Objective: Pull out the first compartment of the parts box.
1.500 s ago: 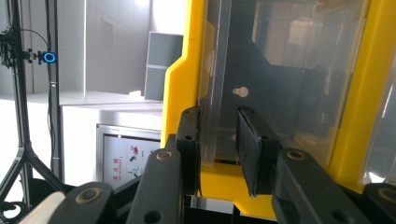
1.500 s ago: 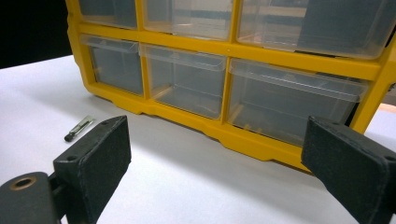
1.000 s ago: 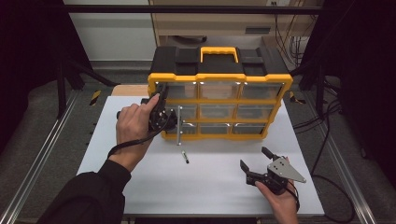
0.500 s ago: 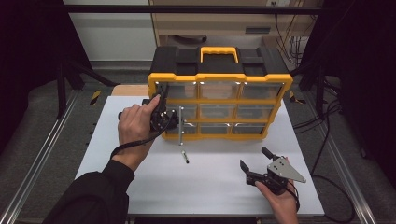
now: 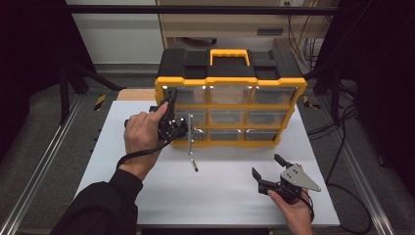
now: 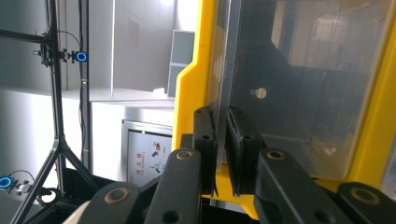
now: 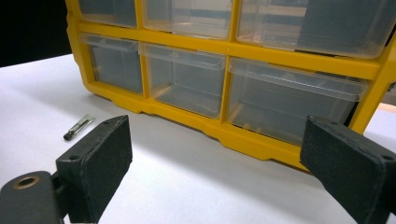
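A yellow and black organizer point(image 5: 230, 81) with clear plastic drawers stands at the back of the white table point(image 5: 220, 196). At its left column, about the middle row, my left gripper point(image 5: 175, 128) is turned on its side. In the left gripper view this gripper point(image 6: 222, 116) is shut on the thin clear lip point(image 6: 229, 65) of a drawer point(image 6: 308, 93). Near the table's front right, my right gripper point(image 5: 266, 165) rests open and holds nothing. Its pads point(image 7: 100, 158) face the lower drawers point(image 7: 187, 79) from a distance.
A small metal bit with a dark tip point(image 5: 194, 165) lies on the table in front of the organizer; it also appears as the bit point(image 7: 77, 127) left of my right gripper. A shiny upright strip point(image 5: 190, 133) stands beside the left gripper. A black carry handle section point(image 5: 230, 61) tops the organizer.
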`<state>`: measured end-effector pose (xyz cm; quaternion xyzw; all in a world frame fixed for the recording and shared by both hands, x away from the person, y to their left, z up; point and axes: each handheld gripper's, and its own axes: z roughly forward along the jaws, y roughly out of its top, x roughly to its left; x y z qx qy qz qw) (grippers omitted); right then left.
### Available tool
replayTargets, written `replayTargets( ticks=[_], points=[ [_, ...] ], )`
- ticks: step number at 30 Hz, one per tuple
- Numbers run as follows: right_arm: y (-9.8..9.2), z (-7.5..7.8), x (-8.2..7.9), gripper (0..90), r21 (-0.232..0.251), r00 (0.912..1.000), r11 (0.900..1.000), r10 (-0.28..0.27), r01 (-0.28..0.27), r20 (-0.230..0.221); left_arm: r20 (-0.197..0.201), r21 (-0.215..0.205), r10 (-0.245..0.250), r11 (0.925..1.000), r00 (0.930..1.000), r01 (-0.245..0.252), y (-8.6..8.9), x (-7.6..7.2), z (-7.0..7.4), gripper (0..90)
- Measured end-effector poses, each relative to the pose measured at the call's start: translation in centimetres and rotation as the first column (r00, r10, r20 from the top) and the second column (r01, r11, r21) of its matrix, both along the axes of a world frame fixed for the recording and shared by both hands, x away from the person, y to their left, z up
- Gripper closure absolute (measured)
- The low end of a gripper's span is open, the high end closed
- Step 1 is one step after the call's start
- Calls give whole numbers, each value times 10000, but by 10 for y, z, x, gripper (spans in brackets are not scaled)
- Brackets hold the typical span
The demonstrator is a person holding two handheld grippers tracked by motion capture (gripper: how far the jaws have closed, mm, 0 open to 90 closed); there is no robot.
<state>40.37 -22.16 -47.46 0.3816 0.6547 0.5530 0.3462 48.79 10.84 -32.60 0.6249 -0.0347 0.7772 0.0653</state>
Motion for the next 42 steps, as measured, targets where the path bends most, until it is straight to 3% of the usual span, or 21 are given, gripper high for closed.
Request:
replayTargets(
  ticks=[20,42],
  points=[
    [1,-1,1,92,-42,10000,10000,-13,13,-13,10,-105,-136,9999,9999,136,2,-19,-1,819],
    [1,0,0,92,-69,10000,10000,0,0,18,0,-526,-172,9985,9999,171,3,-37,-3,813]
  ],
)
